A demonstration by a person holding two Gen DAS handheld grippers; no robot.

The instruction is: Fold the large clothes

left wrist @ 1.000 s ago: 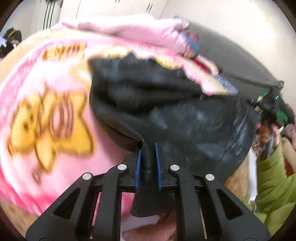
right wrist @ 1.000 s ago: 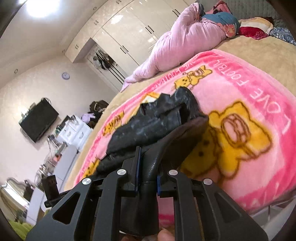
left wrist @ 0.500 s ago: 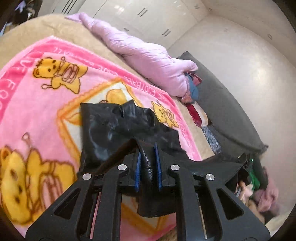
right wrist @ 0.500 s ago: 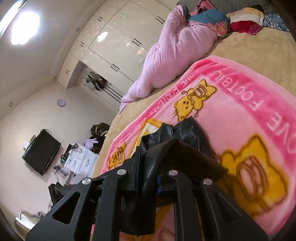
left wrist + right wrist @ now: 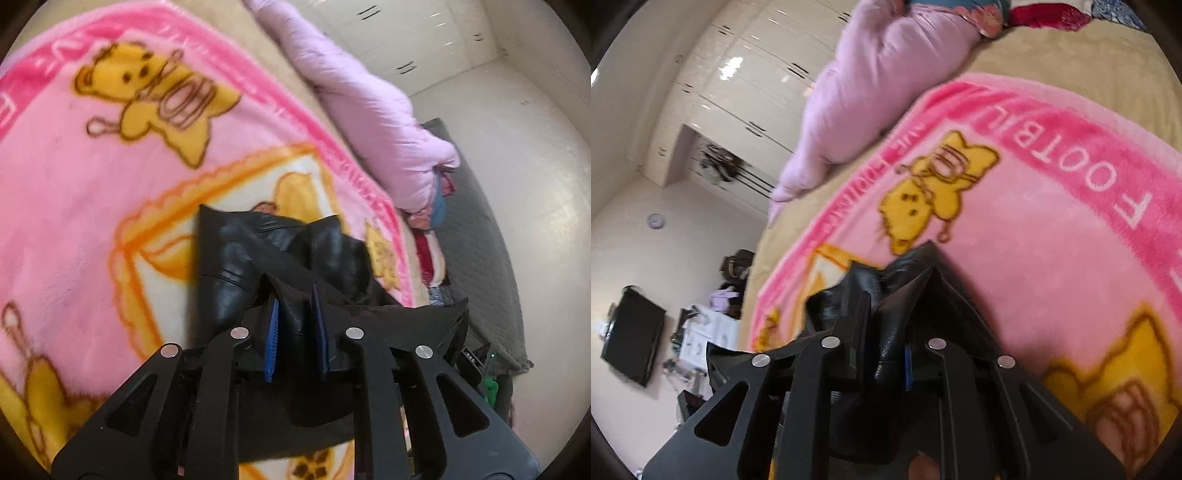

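Across the bed's pink blanket (image 5: 74, 192) lies the black garment (image 5: 236, 258), one edge pinched in the left gripper (image 5: 295, 325), another clenched in the right gripper (image 5: 882, 343); both edges should travel level, keeping the fold square.

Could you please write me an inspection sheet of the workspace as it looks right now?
Surface: pink cartoon blanket spread over a beige bed.
Job's things: black leather-look garment, partly lying on the blanket, partly lifted.
Clutter: lilac quilt bunched at the far side; bright folded fabrics beside it.
Grippers: left gripper has garment fabric between its jaws, which have just been opening; right gripper shut on it.
Cables: nothing seen.
Surroundings: white wardrobe, wall television.
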